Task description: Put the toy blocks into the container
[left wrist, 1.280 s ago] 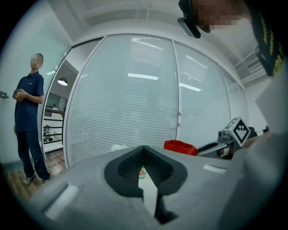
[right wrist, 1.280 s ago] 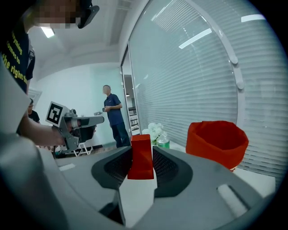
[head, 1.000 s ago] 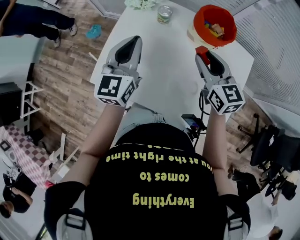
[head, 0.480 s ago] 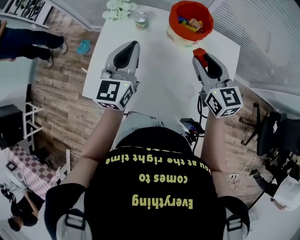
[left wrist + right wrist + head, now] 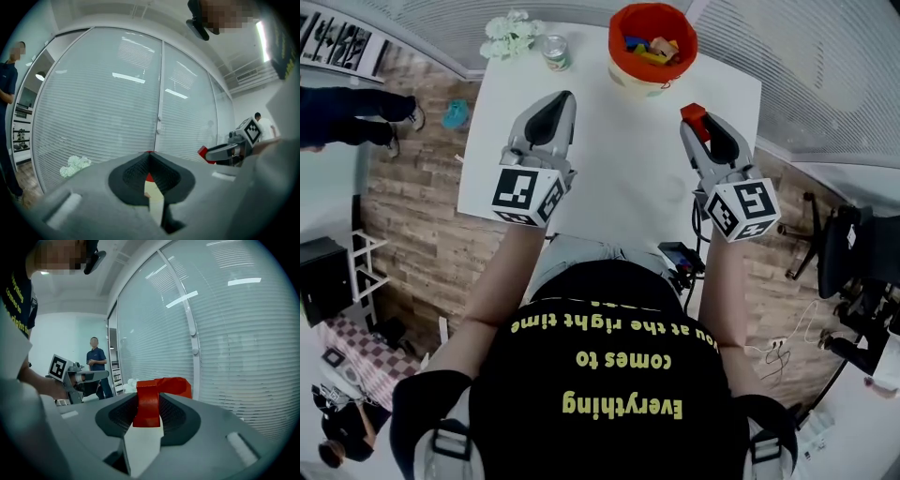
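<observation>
Since a second ago the red bucket (image 5: pixel 686 37) has slid leftward in the head view. It sits at the surface's (image 5: pixel 619 159) far edge with coloured blocks (image 5: pixel 649 49) inside, too small to count. My right tool (image 5: pixel 696 114) clamps a red block (image 5: pixel 147 406), short of the bucket. My left tool (image 5: pixel 562 97) is closed and empty.

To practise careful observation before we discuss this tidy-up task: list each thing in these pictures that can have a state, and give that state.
Bucket: upright, open, blocks inside.
Can: upright.
Left gripper: shut, empty.
Right gripper: shut on red block.
Red block: held, not yet in the bucket.
</observation>
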A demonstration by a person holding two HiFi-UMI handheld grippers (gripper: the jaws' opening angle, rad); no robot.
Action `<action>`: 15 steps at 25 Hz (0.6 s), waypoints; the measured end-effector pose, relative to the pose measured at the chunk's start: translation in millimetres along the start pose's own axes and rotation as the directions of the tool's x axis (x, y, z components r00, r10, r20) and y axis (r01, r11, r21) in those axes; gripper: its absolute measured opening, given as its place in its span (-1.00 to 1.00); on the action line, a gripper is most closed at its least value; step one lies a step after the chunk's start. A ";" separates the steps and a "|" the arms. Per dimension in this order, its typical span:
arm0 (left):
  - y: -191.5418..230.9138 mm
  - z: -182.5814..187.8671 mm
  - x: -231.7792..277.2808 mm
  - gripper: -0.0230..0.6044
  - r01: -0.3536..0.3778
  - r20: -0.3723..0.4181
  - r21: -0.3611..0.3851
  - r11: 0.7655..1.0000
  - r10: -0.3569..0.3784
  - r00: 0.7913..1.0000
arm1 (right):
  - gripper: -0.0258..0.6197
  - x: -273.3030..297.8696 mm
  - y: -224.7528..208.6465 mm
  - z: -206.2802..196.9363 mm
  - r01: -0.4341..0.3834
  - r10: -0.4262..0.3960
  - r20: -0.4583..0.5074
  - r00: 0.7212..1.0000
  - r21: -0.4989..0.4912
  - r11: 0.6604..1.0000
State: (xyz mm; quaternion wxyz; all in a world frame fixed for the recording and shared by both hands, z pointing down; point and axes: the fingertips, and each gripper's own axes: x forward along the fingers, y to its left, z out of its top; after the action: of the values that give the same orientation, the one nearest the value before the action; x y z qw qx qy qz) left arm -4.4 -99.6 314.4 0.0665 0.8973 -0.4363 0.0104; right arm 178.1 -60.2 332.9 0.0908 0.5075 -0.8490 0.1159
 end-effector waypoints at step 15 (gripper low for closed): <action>4.9 -14.1 29.0 -0.93 0.000 -0.031 -0.018 1.000 0.000 1.000 | -0.47 20.7 -23.8 8.6 0.002 -0.002 0.013 1.000 0.015 1.000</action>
State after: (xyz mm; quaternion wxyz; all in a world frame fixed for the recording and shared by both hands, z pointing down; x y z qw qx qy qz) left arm 10.3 -123.4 331.2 0.0815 0.8964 -0.4353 0.0202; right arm 189.2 -91.0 332.7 0.0816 0.5096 -0.8483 0.1187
